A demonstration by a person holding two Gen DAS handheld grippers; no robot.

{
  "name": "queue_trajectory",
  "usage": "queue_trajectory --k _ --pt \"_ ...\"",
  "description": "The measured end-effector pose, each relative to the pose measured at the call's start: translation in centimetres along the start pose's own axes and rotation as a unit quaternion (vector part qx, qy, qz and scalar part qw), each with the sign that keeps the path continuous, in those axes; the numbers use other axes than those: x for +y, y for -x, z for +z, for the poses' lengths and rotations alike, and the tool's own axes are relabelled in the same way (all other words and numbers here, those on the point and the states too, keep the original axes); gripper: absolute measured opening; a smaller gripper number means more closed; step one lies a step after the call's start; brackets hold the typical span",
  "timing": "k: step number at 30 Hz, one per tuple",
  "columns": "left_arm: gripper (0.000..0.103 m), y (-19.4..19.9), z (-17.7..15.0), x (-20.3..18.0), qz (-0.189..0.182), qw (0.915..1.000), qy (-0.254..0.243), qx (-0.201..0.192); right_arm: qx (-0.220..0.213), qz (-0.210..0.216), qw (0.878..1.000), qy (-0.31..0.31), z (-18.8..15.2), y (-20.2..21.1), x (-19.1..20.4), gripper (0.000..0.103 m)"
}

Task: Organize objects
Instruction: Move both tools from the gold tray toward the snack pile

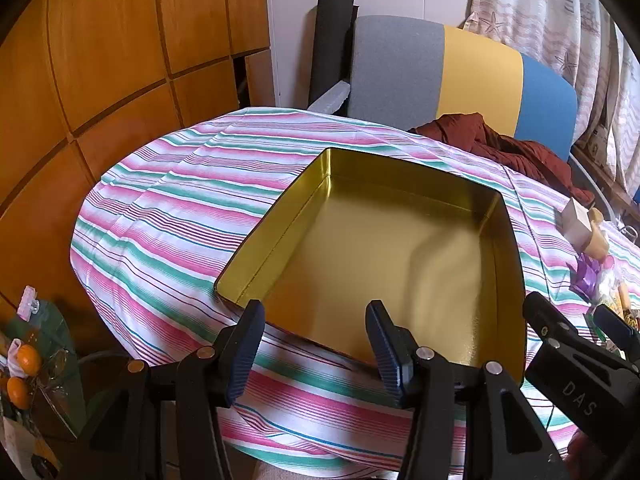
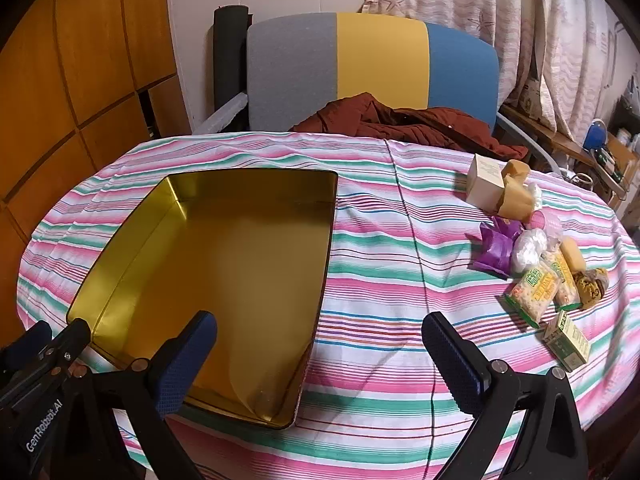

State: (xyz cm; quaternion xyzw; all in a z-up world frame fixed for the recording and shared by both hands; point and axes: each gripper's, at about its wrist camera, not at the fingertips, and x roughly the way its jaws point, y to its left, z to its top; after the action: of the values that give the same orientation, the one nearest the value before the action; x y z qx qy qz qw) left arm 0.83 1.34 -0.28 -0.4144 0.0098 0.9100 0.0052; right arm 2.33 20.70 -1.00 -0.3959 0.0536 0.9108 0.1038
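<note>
My left gripper (image 1: pixel 316 340) tilts downward over the near rim of the gold tin (image 1: pixel 384 256), its jaws partly spread with nothing between them. My right gripper (image 2: pixel 320 360) tilts down likewise, jaws spread wide and empty — its left finger hangs over the tin's near right corner, its right finger over bare cloth. The tin lies open and empty on the worktop (image 2: pixel 400 292), which is covered by a cloth striped pink, green and white. The small packets and wrapped items (image 2: pixel 536 264) lie clustered well to the right of the tin, near the worktop's edge. Beyond the worktop stands a chair (image 2: pixel 372 68) with a grey, yellow and blue back — a rust-red garment (image 2: pixel 408 120) heaped on its seat. Wooden panelling (image 1: pixel 112 40) fills the left; patterned curtains (image 2: pixel 500 8) hang at right.
</note>
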Motion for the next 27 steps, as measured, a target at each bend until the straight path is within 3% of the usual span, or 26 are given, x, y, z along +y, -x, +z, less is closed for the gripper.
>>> queue_trajectory --k 27 --pt "0.053 0.24 -0.20 -0.28 0.003 1.0000 0.000 -0.002 -0.011 -0.001 1.000 0.000 -0.11 0.84 -0.43 0.103"
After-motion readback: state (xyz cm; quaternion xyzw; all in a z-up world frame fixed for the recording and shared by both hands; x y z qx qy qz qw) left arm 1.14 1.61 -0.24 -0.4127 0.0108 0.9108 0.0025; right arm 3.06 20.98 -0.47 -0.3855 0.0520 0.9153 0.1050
